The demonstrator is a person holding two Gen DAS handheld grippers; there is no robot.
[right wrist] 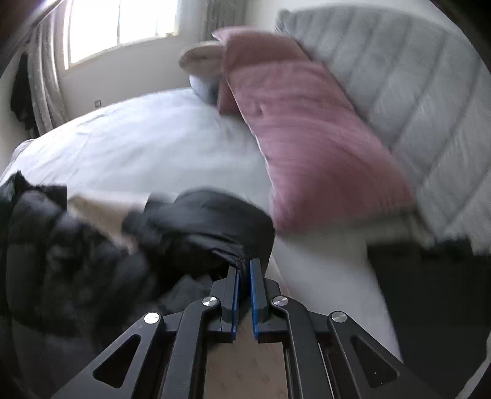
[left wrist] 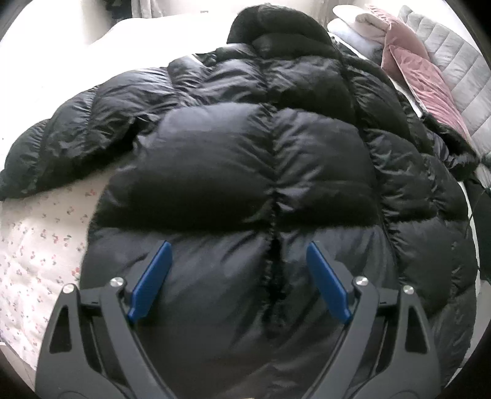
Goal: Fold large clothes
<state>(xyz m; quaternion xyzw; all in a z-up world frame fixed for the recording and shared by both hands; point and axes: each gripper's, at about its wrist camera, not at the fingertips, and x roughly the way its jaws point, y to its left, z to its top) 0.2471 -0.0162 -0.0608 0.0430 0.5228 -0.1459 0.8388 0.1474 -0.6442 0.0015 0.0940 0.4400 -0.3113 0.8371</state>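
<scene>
Two tools in play, one black puffer jacket [left wrist: 245, 159] spread across the bed [left wrist: 43, 245]. Left tool [left wrist: 238, 256] hangs over the jacket's quilted body, blue pads [left wrist: 152, 279] spread wide, nothing between them but the centre seam running below the gap; whether the pads touch the fabric I can't tell. From this view the jacket covers most of the bed: one sleeve runs out toward the left edge over the floral sheet, the furry hood [left wrist: 270, 21] lies at the far end, and the right side bunches up near the pink cushions [left wrist: 420, 76] and the grey quilted headboard [left wrist: 454, 61]. Right tool [right wrist: 244, 267] is pressed together, pinching a fold of the jacket [right wrist: 196, 224] right at its fingertips; the fabric puckers into the pads and the bulk of the piece trails off to the tool's left, lifted off the white duvet [right wrist: 147, 147]. Rest of the jacket heaps at the left edge of that view. Pink cushion [right wrist: 307, 138] and headboard [right wrist: 414, 86] sit ahead-right of the right tool, apart from it. Right view is motion-blurred, so finer detail of the grip is unclear. Window [right wrist: 122, 24] behind the bed's far side.
</scene>
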